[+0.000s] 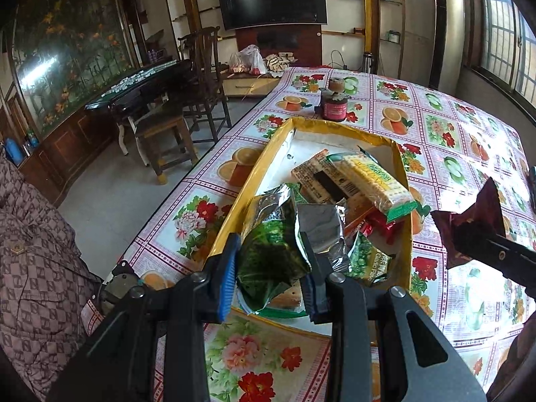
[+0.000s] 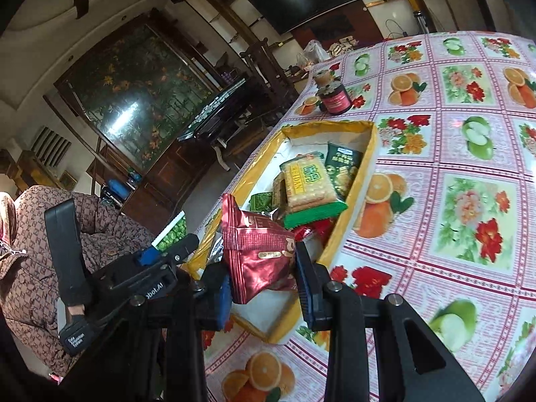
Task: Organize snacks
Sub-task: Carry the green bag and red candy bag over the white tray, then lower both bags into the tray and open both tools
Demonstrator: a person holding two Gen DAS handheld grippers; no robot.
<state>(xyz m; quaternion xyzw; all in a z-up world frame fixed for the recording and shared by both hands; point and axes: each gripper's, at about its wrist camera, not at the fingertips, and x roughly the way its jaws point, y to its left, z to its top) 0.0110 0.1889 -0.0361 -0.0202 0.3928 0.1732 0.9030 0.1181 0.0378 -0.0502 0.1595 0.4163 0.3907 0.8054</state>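
The surface is broad, with open room right of the yellow-rimmed box; its near left edge drops to the floor. The box is crowded at its near end — a cracker pack lies on top. Left tongs pinch a green foil packet above the box; right tongs clamp a red packet over its near end. Both look light, crinkly, slippery — probably best held at a seam.

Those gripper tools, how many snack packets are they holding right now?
2. The left gripper is clamped on a green packet over the near end of the yellow box. The right gripper is clamped on a dark red packet beside it. More packets lie in the box.
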